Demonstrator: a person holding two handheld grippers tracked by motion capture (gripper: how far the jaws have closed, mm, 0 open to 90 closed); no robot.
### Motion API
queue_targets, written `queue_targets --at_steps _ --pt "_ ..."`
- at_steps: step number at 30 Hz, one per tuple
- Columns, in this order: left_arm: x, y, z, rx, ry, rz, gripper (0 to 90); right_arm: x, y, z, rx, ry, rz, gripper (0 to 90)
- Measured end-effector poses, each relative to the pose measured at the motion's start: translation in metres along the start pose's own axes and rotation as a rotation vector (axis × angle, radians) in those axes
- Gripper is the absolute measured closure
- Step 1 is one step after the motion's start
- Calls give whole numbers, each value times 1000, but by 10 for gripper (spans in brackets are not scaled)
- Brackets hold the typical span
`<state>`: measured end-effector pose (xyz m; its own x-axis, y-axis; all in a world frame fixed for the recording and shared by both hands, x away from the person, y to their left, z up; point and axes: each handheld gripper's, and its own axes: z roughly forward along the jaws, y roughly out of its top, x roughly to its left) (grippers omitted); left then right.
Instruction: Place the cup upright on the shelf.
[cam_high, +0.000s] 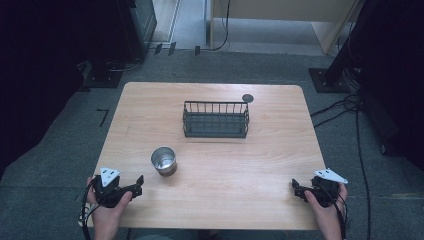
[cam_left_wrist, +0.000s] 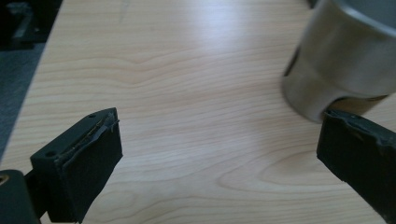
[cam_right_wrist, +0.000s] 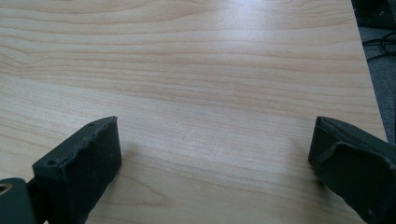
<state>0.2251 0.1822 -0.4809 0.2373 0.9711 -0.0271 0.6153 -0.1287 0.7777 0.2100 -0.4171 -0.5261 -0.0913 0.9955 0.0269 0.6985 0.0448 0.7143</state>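
A single steel cup (cam_high: 163, 160) stands upright on the wooden worktop (cam_high: 250, 165), in the lower left of the high view's centre area, just up and to the right of the left tool (cam_high: 136, 186). That tool sits at the lower left of the high view, low over the worktop's near edge, its jaws spread apart and holding nothing; it points toward the cup, which suggests the cup is what it is lined up to take. In the left gripper view the cup (cam_left_wrist: 348, 56) fills the upper right corner, its base close above the right-hand jaw but not between the two jaws, so the grasp is judged not yet begun. The right tool (cam_high: 297, 189) rests at the lower right of the high view, well apart from the cup, also released and empty; in the right gripper view its two black jaws stand wide with bare wood between them, likely parked out of the way. One black wire basket (cam_high: 216, 120) stands empty in the upper middle of the high view, beyond the cup, open side up, probably set there as a place to receive it. One small dark round disc (cam_high: 247, 98) lies just behind the basket's right end; what it is cannot be told. By count: one cup, one basket, one disc, two tools.
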Motion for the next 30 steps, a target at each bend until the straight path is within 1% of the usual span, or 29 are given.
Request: queue_targets --at_steps 1,2,6,7,10,13,17,21,30 --pt "-6 2 0 -7 -24 7 5 0 0 0 0 0 0 18" --pt "-6 2 0 -7 -24 7 5 0 0 0 0 0 0 18" --pt "-18 5 3 -18 -54 27 5 0 0 0 0 0 0 18" --pt "-18 5 3 -18 -54 27 5 0 0 0 0 0 0 18" --pt "-25 8 8 -14 -70 40 5 0 0 0 0 0 0 18" --pt "-30 9 12 -19 -79 45 5 0 0 0 0 0 0 18" --pt "-33 9 17 -27 -93 40 5 0 0 0 0 0 0 18" --pt "-40 11 22 -35 -105 58 5 0 0 0 0 0 0 18" --pt "-49 15 30 -36 -117 71 5 0 0 0 0 0 0 18"
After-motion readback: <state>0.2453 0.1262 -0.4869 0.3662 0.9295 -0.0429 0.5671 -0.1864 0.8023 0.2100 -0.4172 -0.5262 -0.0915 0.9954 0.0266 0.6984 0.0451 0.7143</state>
